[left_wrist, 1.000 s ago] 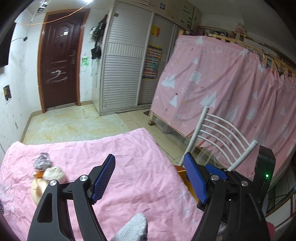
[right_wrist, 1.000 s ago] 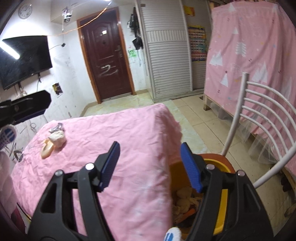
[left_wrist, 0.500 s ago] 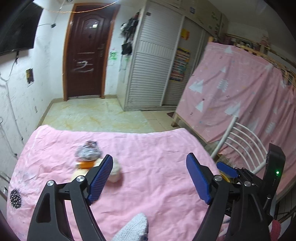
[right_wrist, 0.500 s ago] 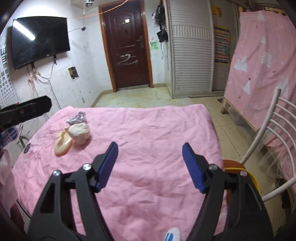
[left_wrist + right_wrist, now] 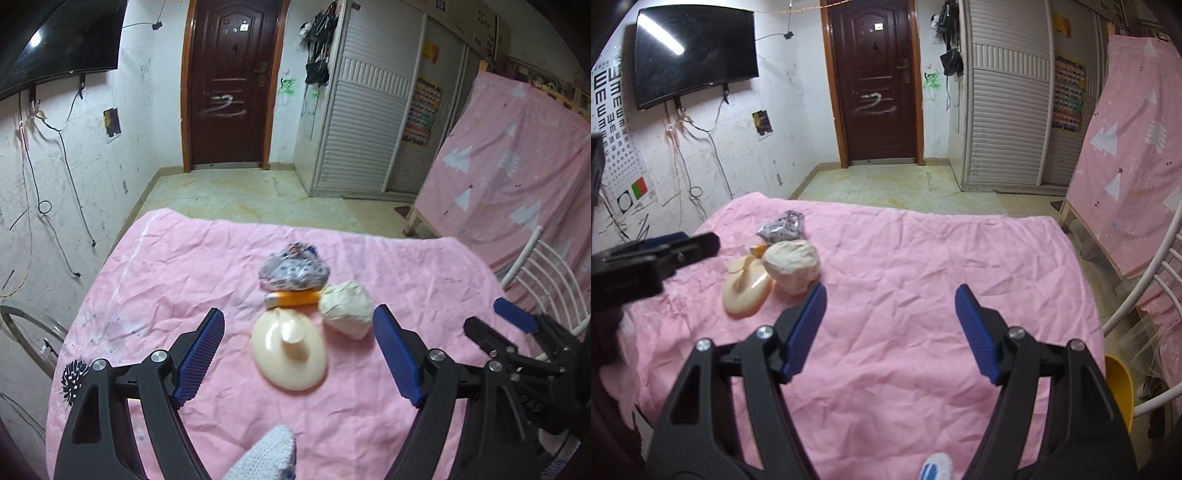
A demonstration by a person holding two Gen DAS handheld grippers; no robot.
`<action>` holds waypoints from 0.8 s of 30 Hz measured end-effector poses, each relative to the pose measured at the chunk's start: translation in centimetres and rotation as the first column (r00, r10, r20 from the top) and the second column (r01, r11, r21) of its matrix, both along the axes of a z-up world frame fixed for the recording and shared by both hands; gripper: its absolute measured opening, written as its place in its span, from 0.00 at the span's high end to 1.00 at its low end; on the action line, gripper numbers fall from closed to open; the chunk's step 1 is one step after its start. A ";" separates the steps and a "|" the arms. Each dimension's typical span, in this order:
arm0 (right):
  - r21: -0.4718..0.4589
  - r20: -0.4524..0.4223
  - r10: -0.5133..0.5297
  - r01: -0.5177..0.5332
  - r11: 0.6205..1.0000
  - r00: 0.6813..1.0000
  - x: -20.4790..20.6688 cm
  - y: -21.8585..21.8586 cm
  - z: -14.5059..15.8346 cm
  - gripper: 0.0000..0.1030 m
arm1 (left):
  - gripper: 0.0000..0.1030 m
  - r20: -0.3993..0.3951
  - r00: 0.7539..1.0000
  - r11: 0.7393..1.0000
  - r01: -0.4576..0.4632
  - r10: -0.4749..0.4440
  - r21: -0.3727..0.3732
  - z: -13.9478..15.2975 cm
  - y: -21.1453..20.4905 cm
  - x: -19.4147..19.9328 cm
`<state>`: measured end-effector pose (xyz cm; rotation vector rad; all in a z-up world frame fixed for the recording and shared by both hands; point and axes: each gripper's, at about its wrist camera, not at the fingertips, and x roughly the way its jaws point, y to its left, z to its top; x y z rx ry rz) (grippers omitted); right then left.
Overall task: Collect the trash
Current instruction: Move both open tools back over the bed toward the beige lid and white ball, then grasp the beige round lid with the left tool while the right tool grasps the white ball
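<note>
On the pink sheet (image 5: 184,273) lies a small pile of trash: a crumpled patterned wrapper (image 5: 293,271), an orange tube (image 5: 293,299), a white paper wad (image 5: 347,310) and a cream disc with a stub (image 5: 290,350). My left gripper (image 5: 299,317) hovers just short of the pile, open, with the disc showing between its fingers and nothing touched. My right gripper (image 5: 891,291) is open over bare sheet, to the right of the paper wad (image 5: 792,264) and the disc (image 5: 746,286). Each gripper appears at the edge of the other's view: the right gripper (image 5: 495,325) and the left gripper (image 5: 683,247).
A yellow bin (image 5: 1119,384) stands low at the right edge of the sheet, beside a white metal chair (image 5: 1145,288). A pink curtained bunk (image 5: 1130,155) is beyond it. A dark door (image 5: 875,81) and tiled floor lie ahead, a TV (image 5: 694,51) on the left wall.
Both views have swung left, away from the chair and the yellow bin, toward the trash pile. The pile now sits centred in the left wrist view. Both grippers' jaws stand slightly wider.
</note>
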<state>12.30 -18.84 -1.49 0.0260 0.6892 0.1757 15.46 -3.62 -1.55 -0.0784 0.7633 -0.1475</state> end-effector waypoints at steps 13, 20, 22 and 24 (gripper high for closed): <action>-0.007 -0.004 0.046 -0.046 0.999 0.999 2.3 3.0 0.0 0.33 | 0.29 -0.131 0.991 0.997 0.027 -0.017 0.075 -4.9 -0.6 3.0; 0.005 -0.018 0.082 -0.082 0.997 0.996 4.0 4.4 -0.2 0.29 | 0.29 -0.170 0.985 0.997 0.035 -0.022 0.075 -6.1 -0.7 4.2; 0.009 -0.023 0.092 -0.092 0.996 0.996 4.3 4.7 -0.3 0.29 | 0.29 -0.170 0.985 0.996 0.038 -0.024 0.080 -6.2 -0.8 4.4; 0.015 -0.029 0.103 -0.102 0.995 0.994 4.7 5.2 -0.5 0.29 | 0.29 -0.168 0.985 0.995 0.045 -0.030 0.087 -6.1 -1.0 4.5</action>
